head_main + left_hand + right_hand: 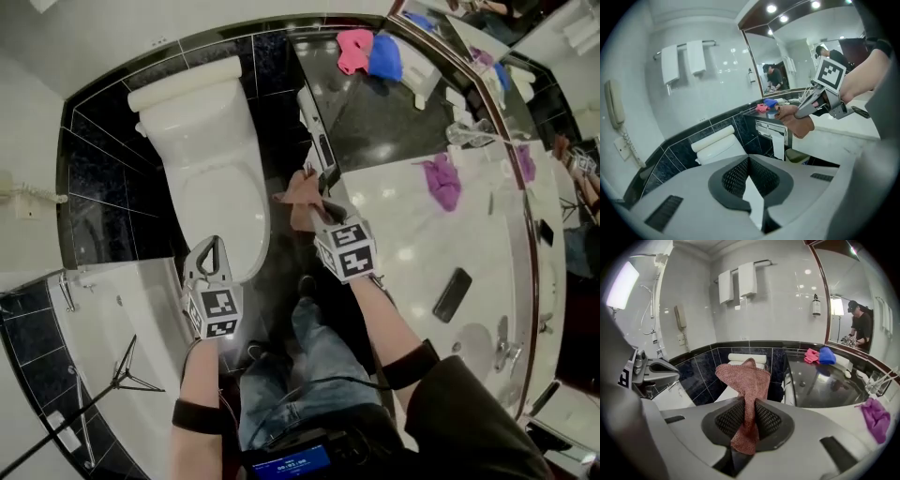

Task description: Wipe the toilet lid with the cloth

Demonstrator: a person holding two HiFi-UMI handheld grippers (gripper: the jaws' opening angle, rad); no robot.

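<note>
Looking down in the head view, the white toilet [202, 131] has its smooth oval toilet lid [223, 202] shut, set against glossy black wall tiles [94, 178]. The left claw [211, 251] hangs near the lid's front end. The right claw [319, 178] stands off to the lid's right, clear of the toilet, with a rust-pink cloth [298, 190] bunched at its tip. A polished pale counter [412, 253] carries a crumpled purple rag [441, 180] and a flat dark phone [453, 293]. In the left gripper view, the left claw's dark meshed pads [736, 176] meet at the tips with nothing between them, and the toilet sits beyond. In the right gripper view, the right claw pinches the cloth [747, 380], a nubby terry fabric, between its grid-textured pads. The fabric fans out above the pinch and a tail hangs below.
</note>
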